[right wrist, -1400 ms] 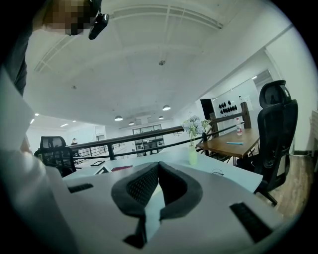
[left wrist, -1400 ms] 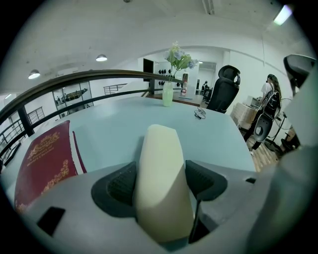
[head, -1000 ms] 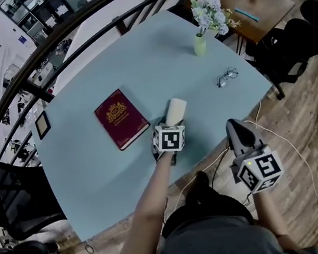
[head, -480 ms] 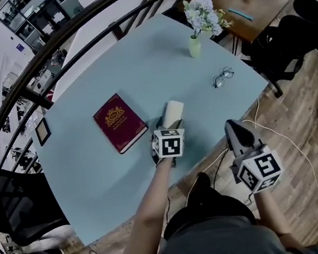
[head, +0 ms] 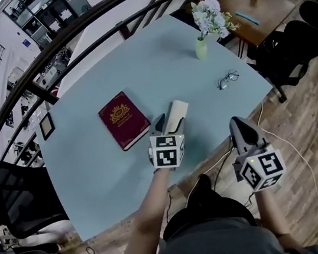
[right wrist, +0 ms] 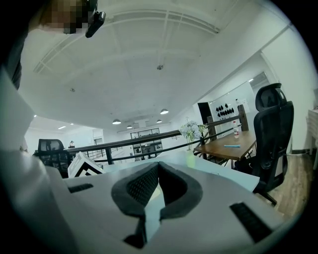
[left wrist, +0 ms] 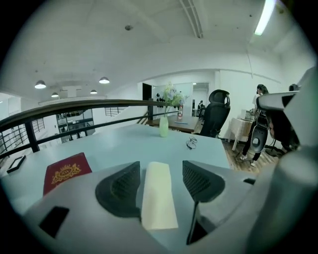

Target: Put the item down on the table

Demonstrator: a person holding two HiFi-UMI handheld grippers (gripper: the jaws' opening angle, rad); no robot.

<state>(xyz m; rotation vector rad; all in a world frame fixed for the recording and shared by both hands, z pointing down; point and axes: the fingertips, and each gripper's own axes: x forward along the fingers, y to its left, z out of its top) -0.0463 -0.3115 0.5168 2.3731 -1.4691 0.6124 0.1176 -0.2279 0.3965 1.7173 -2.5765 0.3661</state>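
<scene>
My left gripper (left wrist: 160,169) has its jaws wide, and they are closing a little right now. The cream item (left wrist: 158,198) sits between them, but the pads do not squeeze it. It lies flat on the blue table (head: 93,164), in the middle of the head view, near the red book (head: 123,119). My right gripper (right wrist: 158,164), at the lower right, is pinched together and empty. I think the putting down is done. Only backing away is left.

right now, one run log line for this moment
left gripper: jaws closing, cream roll between them, not clamped | cream roll: lying on table | right gripper: jaws shut, empty
</scene>
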